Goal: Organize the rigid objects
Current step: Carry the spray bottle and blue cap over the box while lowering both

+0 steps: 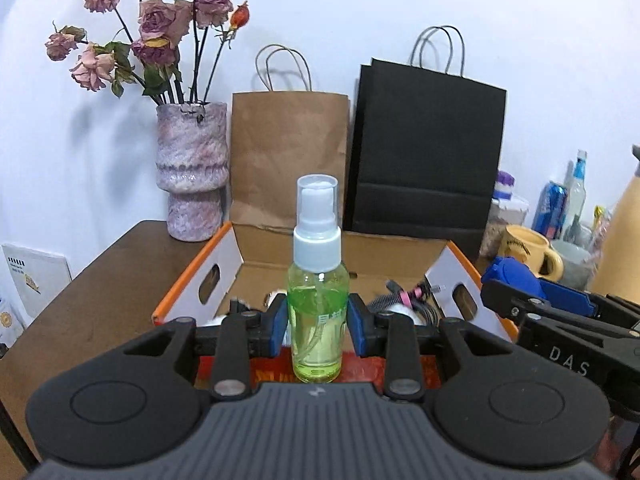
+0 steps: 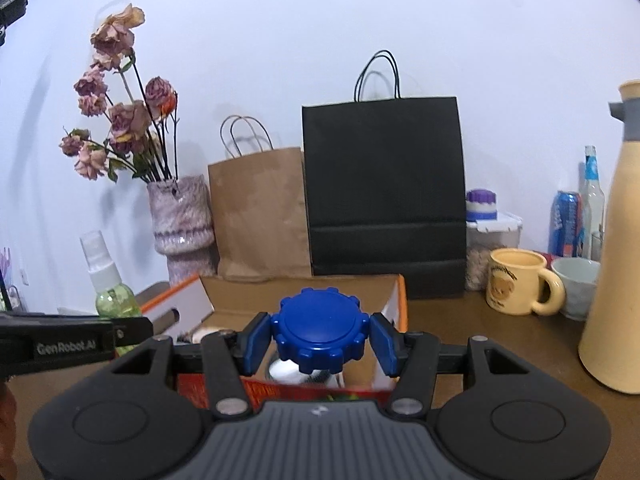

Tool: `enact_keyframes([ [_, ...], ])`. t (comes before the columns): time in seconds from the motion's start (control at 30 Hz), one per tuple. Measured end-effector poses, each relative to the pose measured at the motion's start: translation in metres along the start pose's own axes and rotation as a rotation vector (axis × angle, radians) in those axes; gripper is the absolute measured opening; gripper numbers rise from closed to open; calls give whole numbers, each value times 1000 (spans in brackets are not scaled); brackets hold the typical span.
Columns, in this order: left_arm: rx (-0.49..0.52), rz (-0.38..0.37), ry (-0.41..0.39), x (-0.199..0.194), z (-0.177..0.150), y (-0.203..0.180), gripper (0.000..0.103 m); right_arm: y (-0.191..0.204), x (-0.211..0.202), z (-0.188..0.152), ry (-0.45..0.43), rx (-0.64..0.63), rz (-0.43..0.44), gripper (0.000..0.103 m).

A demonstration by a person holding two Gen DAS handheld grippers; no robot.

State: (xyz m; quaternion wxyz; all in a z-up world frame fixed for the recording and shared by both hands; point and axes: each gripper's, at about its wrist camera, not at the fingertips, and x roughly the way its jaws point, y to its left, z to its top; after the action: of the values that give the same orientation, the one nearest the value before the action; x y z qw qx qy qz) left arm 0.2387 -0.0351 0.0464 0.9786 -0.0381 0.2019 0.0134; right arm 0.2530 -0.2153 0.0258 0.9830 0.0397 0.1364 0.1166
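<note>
Both grippers are carrying items at the open cardboard box (image 1: 240, 248). The left gripper (image 1: 318, 320) is clamping narrow on an upright green spray bottle (image 1: 317, 312) at the box's near edge; the right gripper (image 2: 320, 336) is pinching a blue ridged cap (image 2: 320, 334), jaws mid-width. Step looks like loading the box or taking things out of it, hard to say which. Next move, likely: setting each item down clear of the cables (image 1: 404, 304) inside.

1. You've got even, cool indoor light; the white wall (image 1: 400, 8) is bright with no glare.
2. Soft shadows sit beside the vase (image 1: 192, 172) and behind the bag handles.
3. Strong fisheye bending, dark corners; the red box edge (image 2: 320, 392) is blurred in your right view.
</note>
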Motion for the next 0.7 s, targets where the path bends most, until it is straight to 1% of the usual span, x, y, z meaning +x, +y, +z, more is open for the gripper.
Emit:
enact_keyframes([
  [0.37, -29, 38, -29, 34, 22, 12, 32, 14, 43, 21, -1, -7, -22, 53],
  [0.5, -32, 55, -30, 51, 29, 15, 32, 17, 61, 24, 16, -9, -23, 53],
  [0.7, -7, 74, -18, 80, 33, 16, 32, 21, 88, 23, 44, -36, -23, 53],
])
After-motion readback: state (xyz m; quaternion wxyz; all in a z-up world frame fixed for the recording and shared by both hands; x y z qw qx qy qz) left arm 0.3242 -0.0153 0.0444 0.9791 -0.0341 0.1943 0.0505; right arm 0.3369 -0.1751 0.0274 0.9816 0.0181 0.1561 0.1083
